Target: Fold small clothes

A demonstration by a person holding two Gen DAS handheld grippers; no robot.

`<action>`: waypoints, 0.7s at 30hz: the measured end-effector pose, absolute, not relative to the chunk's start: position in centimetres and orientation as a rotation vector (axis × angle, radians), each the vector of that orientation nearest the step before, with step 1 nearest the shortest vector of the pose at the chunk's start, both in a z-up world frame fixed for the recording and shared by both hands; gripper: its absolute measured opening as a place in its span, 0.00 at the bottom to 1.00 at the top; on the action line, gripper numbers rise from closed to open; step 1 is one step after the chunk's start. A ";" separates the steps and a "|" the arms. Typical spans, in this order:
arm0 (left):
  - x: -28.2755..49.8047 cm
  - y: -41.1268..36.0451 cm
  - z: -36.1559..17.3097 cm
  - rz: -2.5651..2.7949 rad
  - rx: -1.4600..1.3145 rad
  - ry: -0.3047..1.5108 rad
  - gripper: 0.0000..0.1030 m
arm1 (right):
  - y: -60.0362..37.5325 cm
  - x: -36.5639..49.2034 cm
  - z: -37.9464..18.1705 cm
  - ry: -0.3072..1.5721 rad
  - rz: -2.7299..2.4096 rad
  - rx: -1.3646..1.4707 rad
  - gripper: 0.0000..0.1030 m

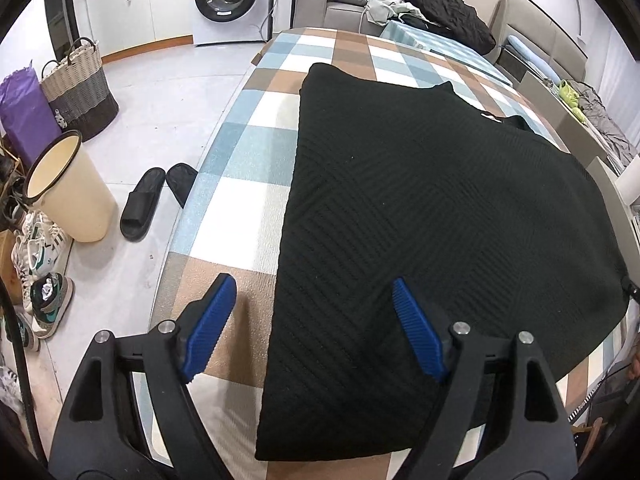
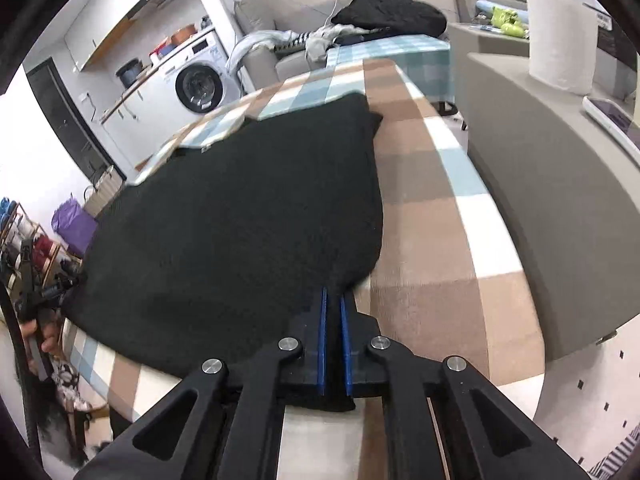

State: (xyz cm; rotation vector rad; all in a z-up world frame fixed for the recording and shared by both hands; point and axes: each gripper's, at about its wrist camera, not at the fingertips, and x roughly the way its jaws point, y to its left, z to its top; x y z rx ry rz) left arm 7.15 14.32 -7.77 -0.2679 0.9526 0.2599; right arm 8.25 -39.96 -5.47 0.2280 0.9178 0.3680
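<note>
Checked in blue, tan and white, the cloth-covered table [image 1: 256,200] is filling the middle of a lived-in room, and everything else is sitting around it. On the table a black knit garment [image 1: 420,220] is lying spread out flat, taking up most of the side nearer the grey sofa [image 2: 532,184], with bare checks showing along its edge on the floor side.

The left gripper [image 1: 312,292] is hovering above the table's near end with its blue-padded jaws standing wide apart, holding nothing; one finger is over bare checked cloth and the other is over the garment's near edge. The right gripper [image 2: 334,300] is pinching the garment's near corner, its two blue pads drawn close together with black fabric bunched between them.

Off the table's left side, on the pale floor, a pair of black slippers [image 1: 144,200] is lying just beside the table edge, with a cream bin [image 1: 68,188] and a woven basket [image 1: 76,88] farther out. Beyond the table's far end a white washing machine [image 1: 230,0] is standing against the wall. A paper towel roll [image 2: 560,36] is standing on the sofa to the table's right.
</note>
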 end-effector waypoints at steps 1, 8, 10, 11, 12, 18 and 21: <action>7.1 14.3 -7.7 0.264 -0.265 0.951 0.77 | -40.0 8.1 -5.0 0.903 0.370 0.234 0.10; 5.1 13.7 -6.4 0.244 -0.298 0.920 0.77 | -38.9 6.7 -1.0 0.788 0.369 0.302 0.60; 3.8 13.7 -6.2 0.204 -0.334 0.914 0.77 | -37.8 6.3 -0.1 0.778 0.393 0.312 0.66; 3.2 13.7 -6.3 0.180 -0.353 0.911 0.77 | -37.4 6.1 0.1 0.767 0.403 0.322 0.71; 2.4 13.8 -6.4 0.161 -0.379 0.911 0.77 | -37.0 5.9 0.3 0.752 0.414 0.341 0.73; -0.6 14.0 -6.9 0.191 -0.436 0.908 0.77 | -33.8 4.9 0.2 0.757 0.489 0.304 0.75; -2.4 13.7 -7.1 0.204 -0.457 0.895 0.77 | -33.1 4.4 -0.3 0.766 0.511 0.289 0.75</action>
